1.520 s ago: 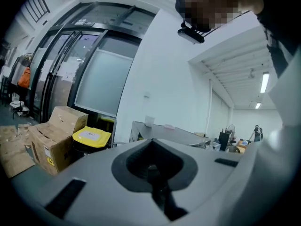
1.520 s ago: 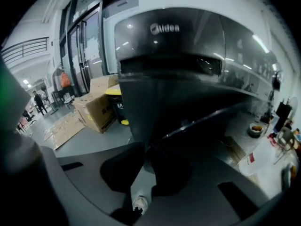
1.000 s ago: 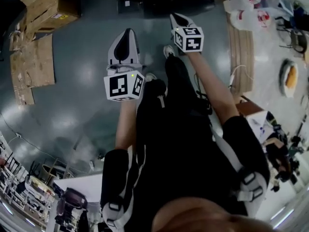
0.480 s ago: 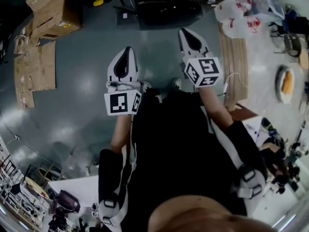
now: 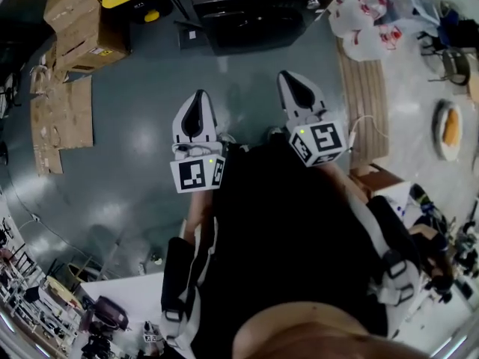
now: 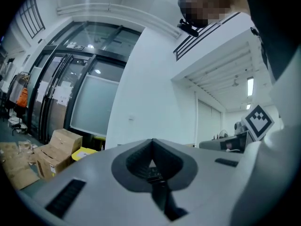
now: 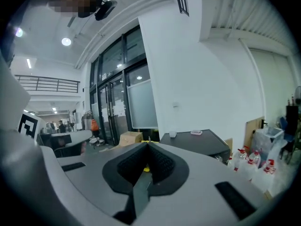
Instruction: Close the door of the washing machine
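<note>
Dark washing machine (image 5: pixel 258 10) looms fuller now; left gripper (image 5: pixel 198 99), right gripper (image 5: pixel 290 81) fingers pressed together.

Big work hall, like workshop or test lab, not home. Shiny grey floor (image 5: pixel 135 126). Cardboard boxes (image 5: pixel 78 13) piled up, flat cardboard (image 5: pixel 63 122) on floor. Wooden pallet (image 5: pixel 367 88), white plastic bags (image 5: pixel 359 21). Black washing machine (image 5: pixel 254 13) by wall. Tall glass doors (image 7: pixel 117 98), round ceiling lights (image 7: pixel 66 41), upstairs railing (image 7: pixel 47 84).

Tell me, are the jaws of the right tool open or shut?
Shut: the right tool has its pads together, nothing between them.
</note>
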The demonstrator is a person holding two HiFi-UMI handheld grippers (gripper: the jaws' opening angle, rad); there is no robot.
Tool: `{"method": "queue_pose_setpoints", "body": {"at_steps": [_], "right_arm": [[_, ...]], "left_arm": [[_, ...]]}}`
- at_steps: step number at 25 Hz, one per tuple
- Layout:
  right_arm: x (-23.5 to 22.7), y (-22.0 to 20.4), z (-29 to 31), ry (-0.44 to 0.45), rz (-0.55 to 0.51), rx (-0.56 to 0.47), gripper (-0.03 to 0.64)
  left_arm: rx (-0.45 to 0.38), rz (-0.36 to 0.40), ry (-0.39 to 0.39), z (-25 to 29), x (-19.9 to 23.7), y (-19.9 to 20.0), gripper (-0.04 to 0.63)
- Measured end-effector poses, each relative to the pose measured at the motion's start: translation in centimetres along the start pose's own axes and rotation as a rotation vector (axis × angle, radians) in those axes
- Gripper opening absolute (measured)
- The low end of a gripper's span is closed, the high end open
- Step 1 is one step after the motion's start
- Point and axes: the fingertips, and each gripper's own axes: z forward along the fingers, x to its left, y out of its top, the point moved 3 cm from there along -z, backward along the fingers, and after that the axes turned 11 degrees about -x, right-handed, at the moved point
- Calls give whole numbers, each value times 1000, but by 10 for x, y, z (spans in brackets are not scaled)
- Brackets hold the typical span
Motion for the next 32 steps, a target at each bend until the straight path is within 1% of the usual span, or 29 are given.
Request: {"method": "queue_pose_setpoints", "body": {"at_steps": [4, 9, 13, 19, 32], "right_arm": [[-1, -4, 3, 4, 7, 4, 6], [-2, -8, 5, -2, 51, 17, 6], [0, -10, 7, 9, 35, 26, 5], [-1, -13, 9, 20, 44, 34, 5], [-1, -13, 0, 4, 35, 38, 5]], "left_arm": [[9, 1, -4, 7, -4, 0, 5], [4, 6, -11, 14, -10, 2, 5], [5, 3, -13, 16, -11, 3, 5], [15, -2, -13, 16, -13, -1, 5], [8, -8, -15, 9, -18, 2, 5]]}}
